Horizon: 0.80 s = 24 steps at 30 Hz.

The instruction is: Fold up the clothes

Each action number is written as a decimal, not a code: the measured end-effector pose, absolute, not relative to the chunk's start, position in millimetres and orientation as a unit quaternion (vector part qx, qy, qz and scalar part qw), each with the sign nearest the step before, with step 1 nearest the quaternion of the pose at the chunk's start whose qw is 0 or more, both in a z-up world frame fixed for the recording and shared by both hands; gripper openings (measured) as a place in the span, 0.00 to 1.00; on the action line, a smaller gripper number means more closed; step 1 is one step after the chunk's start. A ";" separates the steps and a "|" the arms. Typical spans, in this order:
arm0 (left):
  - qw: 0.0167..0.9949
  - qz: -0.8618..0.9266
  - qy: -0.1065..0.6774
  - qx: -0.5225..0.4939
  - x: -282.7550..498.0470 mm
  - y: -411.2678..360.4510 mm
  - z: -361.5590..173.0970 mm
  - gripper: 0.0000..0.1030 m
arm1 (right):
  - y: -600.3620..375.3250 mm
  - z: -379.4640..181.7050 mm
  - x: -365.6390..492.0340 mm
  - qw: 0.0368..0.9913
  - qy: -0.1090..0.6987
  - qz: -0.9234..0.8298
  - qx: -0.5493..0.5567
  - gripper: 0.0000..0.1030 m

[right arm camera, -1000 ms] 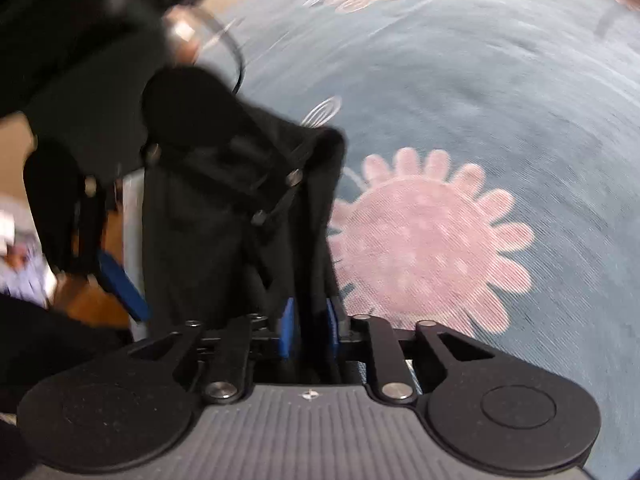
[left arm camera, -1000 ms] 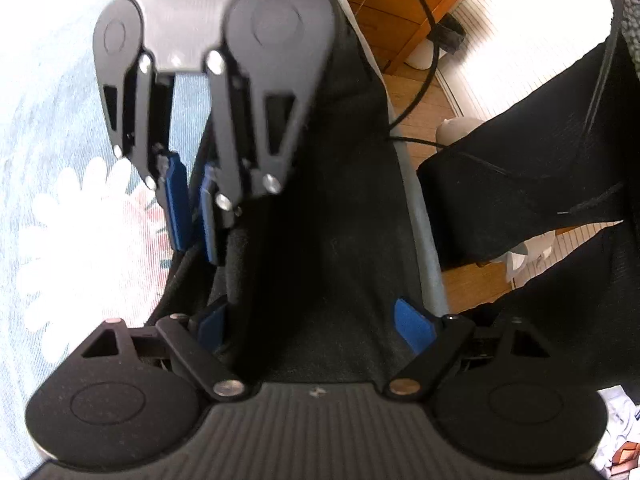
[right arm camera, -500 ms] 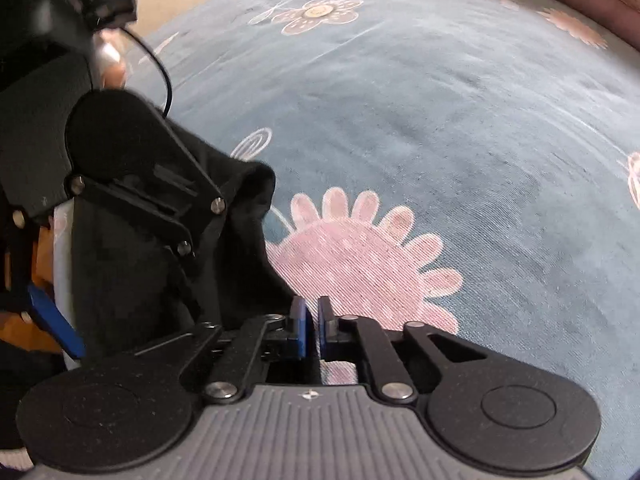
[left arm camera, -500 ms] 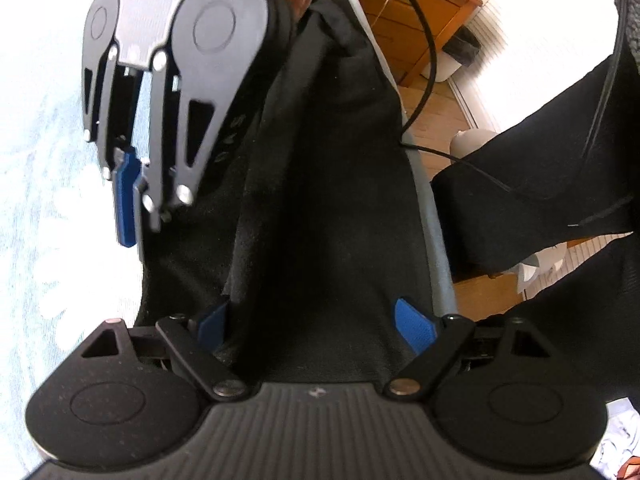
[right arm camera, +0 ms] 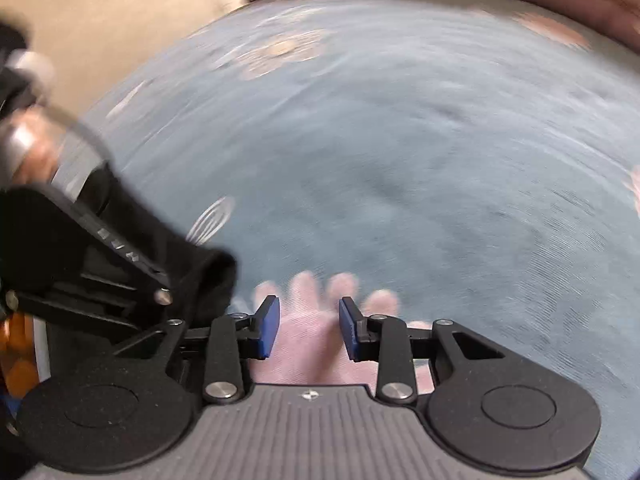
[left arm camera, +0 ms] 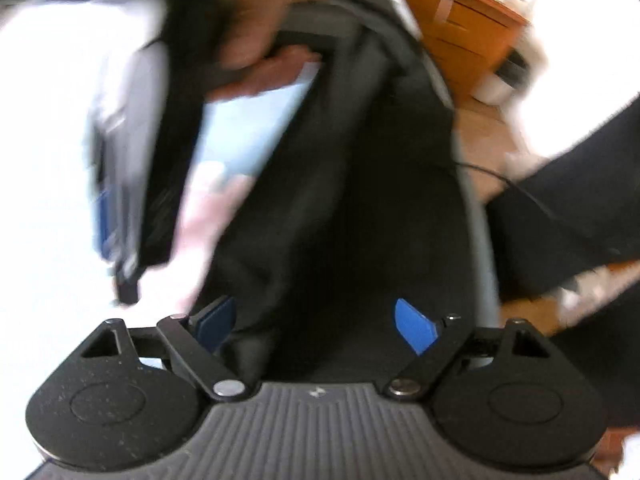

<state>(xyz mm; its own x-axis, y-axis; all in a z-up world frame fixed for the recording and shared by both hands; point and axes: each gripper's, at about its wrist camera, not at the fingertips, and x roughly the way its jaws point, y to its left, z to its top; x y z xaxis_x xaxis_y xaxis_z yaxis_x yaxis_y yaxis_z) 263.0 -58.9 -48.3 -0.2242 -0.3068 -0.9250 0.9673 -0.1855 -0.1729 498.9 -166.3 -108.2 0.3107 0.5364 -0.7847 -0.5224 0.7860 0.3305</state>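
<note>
Right gripper released; black garment lay along the bed's edge.

The black, soft-knit garment (left arm camera: pixel 352 200) lay lengthwise along the side edge of the blue flower-printed bedspread (right arm camera: pixel 400 140), probably positioned there for the next fold. The left gripper (left arm camera: pixel 316 324) stood over it with fingers wide apart, cloth between the blue pads but not pinched. The right gripper (right arm camera: pixel 307 326) was beside the garment's corner over a pink printed flower (right arm camera: pixel 316 344), its jaws opening with nothing between them. Small pale marks on the left gripper's arm were too blurred to read.
</note>
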 end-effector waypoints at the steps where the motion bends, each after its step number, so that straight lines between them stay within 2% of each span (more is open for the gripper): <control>1: 0.495 -0.653 0.426 0.384 267.4 -53.7 -43.8 0.84 | -172.8 -106.5 500.4 0.810 0.490 0.321 0.024 0.36; 7: 0.534 -0.613 0.495 0.306 284.3 -22.7 -36.4 0.85 | -195.8 -104.2 493.3 0.786 0.510 0.332 0.113 0.37; 12: 0.510 -0.605 0.519 0.323 269.5 -16.0 -64.0 0.85 | -194.6 -105.0 488.6 0.724 0.518 0.397 0.223 0.37; 17: 0.527 -0.600 0.509 0.321 261.4 -13.4 -73.3 0.85 | -158.9 -128.7 489.0 0.693 0.567 0.397 0.203 0.36; 20: 0.553 -0.586 0.506 0.307 268.1 -11.0 -74.7 0.85 | -151.5 -131.7 495.3 0.700 0.562 0.391 0.205 0.15; 24: 0.586 -0.562 0.508 0.289 275.7 -7.6 -83.2 0.85 | -146.4 -131.1 508.1 0.717 0.551 0.378 0.201 0.13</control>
